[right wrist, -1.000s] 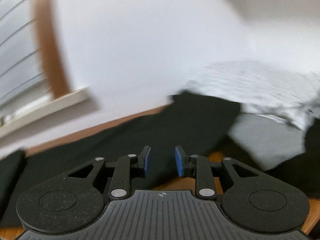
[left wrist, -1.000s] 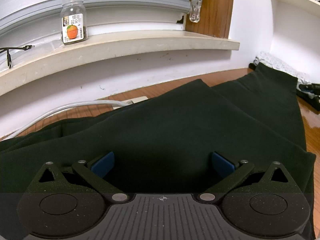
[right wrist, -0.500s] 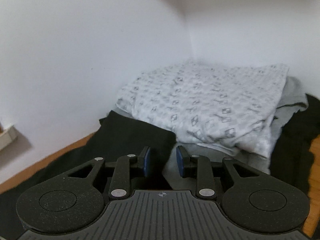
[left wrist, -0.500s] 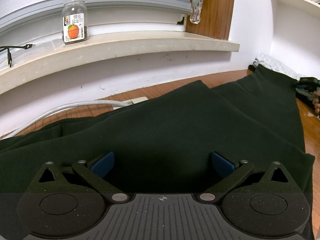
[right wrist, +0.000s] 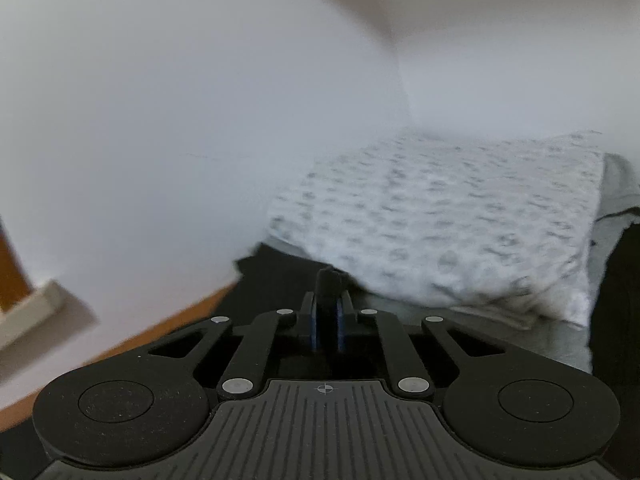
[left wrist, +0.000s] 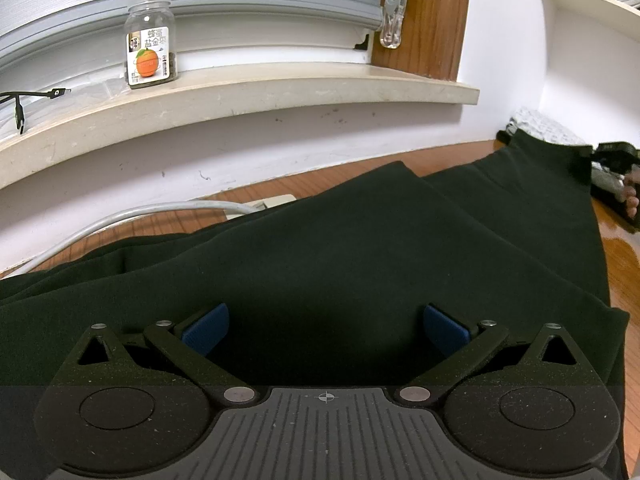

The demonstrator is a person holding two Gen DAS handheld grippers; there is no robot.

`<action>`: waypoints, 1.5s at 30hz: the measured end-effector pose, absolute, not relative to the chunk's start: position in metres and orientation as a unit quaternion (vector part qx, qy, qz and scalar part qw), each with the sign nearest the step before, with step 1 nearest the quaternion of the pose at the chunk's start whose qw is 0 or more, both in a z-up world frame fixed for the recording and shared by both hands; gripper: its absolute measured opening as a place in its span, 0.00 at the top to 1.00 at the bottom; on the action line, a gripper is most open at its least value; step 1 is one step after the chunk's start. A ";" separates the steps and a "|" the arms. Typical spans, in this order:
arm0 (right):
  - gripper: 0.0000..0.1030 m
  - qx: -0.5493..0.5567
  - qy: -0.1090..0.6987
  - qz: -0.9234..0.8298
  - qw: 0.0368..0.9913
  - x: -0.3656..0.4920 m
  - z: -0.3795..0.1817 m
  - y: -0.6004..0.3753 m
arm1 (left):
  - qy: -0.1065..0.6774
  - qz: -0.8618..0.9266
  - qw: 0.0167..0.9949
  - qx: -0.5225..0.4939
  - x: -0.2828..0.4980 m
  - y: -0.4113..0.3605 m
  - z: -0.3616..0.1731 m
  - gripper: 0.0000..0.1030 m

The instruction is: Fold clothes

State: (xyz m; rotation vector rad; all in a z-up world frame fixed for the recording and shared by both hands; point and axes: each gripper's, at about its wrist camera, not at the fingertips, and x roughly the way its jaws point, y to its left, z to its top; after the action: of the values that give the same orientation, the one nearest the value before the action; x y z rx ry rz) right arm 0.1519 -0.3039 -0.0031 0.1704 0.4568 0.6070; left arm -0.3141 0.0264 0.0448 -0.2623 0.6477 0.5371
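On my left wrist view, the dark garment (left wrist: pixel 340 248) lies spread over the wooden table (left wrist: pixel 624 280), matte and smooth, with one soft fold ridge running from the far middle towards the right edge. My left gripper (left wrist: pixel 326 326) hovers low over the near part of the cloth, its blue pads (left wrist: pixel 206 326) set wide apart with nothing between them. Beyond the cloth a grey cable (left wrist: pixel 120 220) curves along the table, and a clear plastic jar (left wrist: pixel 150 40) with an orange on its label stands on the pale stone sill (left wrist: pixel 260 96). At the far right I see the other tool and a hand (left wrist: pixel 630 196) at the garment's end.

On my right wrist view, blurred, my right gripper (right wrist: pixel 326 320) points level towards the corner, its fingers pressed together on a pinch of the dark fabric, which pokes up between them. Only here do I see the folded white patterned cloth (right wrist: pixel 460 220) stacked on a grey one (right wrist: pixel 616 184) against the white wall.
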 end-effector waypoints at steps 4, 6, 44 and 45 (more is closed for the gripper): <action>0.90 0.070 0.212 0.347 0.911 0.128 0.009 -0.281 | 0.313 0.259 0.905 -0.127 -0.314 0.027 0.045 0.00; 0.90 0.064 0.206 0.372 0.903 0.116 0.016 -0.270 | 0.313 0.259 0.905 -0.127 -0.314 0.027 0.044 0.00; 0.90 0.022 0.223 0.598 0.769 -0.030 0.019 -0.195 | 0.224 0.188 0.876 -0.383 -0.213 0.043 0.072 0.00; 0.90 0.026 0.223 0.598 0.769 -0.029 0.019 -0.196 | 0.223 0.182 0.873 -0.395 -0.200 0.043 0.072 0.00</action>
State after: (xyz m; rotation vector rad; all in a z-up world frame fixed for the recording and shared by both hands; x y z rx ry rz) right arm -0.0285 -0.1964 0.0191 0.0566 0.4837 1.2971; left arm -0.1995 0.0433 0.0717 -0.8248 0.4661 0.3806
